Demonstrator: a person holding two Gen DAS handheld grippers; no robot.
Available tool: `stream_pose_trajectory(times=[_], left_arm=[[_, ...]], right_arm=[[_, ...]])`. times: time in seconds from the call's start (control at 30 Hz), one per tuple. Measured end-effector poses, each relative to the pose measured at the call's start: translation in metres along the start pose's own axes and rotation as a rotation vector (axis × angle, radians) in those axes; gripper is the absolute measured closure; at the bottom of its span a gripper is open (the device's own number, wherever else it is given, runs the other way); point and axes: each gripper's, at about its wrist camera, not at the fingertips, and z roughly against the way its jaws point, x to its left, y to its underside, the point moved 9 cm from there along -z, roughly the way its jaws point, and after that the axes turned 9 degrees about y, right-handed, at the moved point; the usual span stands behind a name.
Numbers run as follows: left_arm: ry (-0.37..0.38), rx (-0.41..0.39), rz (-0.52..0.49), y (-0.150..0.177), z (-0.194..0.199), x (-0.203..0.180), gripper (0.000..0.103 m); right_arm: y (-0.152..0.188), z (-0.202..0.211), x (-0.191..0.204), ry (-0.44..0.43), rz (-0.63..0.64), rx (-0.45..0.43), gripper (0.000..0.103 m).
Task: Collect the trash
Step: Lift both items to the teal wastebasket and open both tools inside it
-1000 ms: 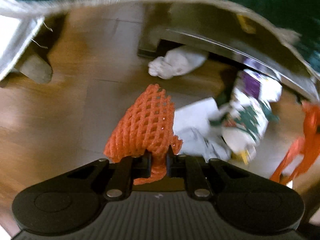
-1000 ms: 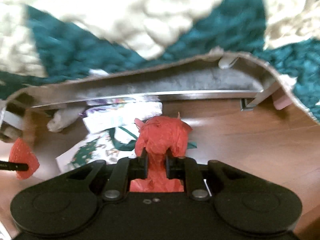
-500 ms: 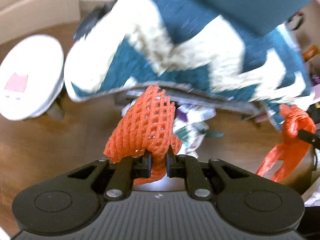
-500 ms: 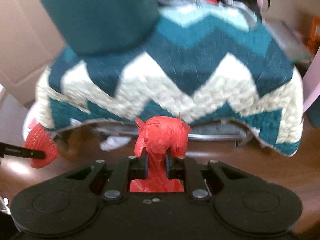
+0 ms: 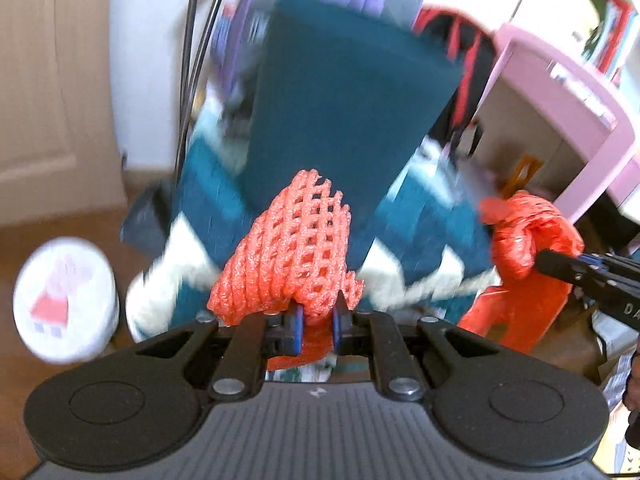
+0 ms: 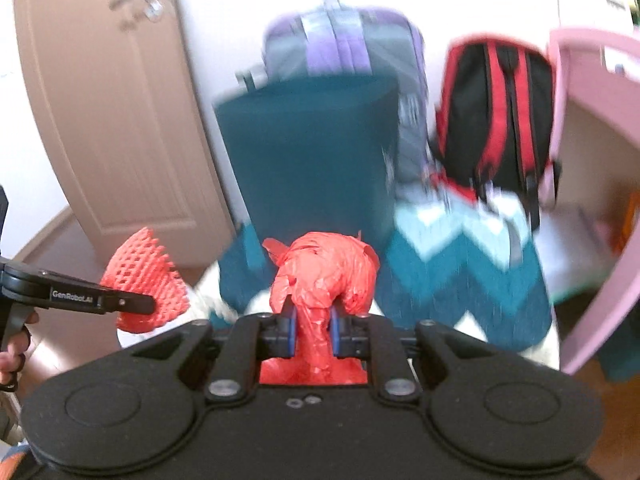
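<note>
**Both claws loaded and lifted clear of the floor**

Left claw (image 5: 316, 322): clenched on an orange foam fruit net (image 5: 292, 252), pinched at its lower edge between the blue pads; the mesh fans out toward 12 o'clock. Right claw (image 6: 312, 330): clenched on a crumpled red plastic bag (image 6: 324, 276), its neck squeezed between the pads and its bulk bunched above them. From the left wrist camera, the bag appears at 3 o'clock; from the right wrist camera, the net sits at 9 o'clock. The two loads ride side by side, apart.

Change noted: a second ago both cameras looked low, under the edge of a chevron blanket (image 6: 460, 268), at the wooden floor and loose wrappers beneath. Now both views have swung upward to a teal cushion (image 6: 308, 152), a purple backpack (image 6: 340, 40), a red-and-black backpack (image 6: 496, 116) and a door (image 6: 104, 112). Heavy blur points to fast motion. Neither grip has shifted.

Assessment: pickup of these two pieces is complete and the carry stage is under way. No bin is visible in either view. The wrappers noted under the blanket are out of view and presumably remain uncollected.
</note>
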Motion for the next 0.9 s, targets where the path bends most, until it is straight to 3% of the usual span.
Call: stream_pose_trajectory(times=[0.27,0.53,0.7,0.9], left_arm=[[0.006,-0.205,-0.094,-0.103,0.045,-0.052,0.090],[-0.012,-0.315,-0.124,-0.190,0.056,-0.073,0.090],[-0.015,-0.314,-0.132,-0.224,0.041,-0.070,0.090],[-0.043,-0.250,-0.102,-0.238,-0.005,-0.047,0.090]], right_arm=[[-0.112,0.026,0.004,0.017,0.030,-0.211,0.088],[-0.206,0.020,0.007,0.046,0.017,-0.356,0.088],[-0.235,-0.010,0.007,0.040,-0.013,-0.376,0.088],[-0.238,-0.064,-0.002,0.048,-0.029,-0.330,0.088]])
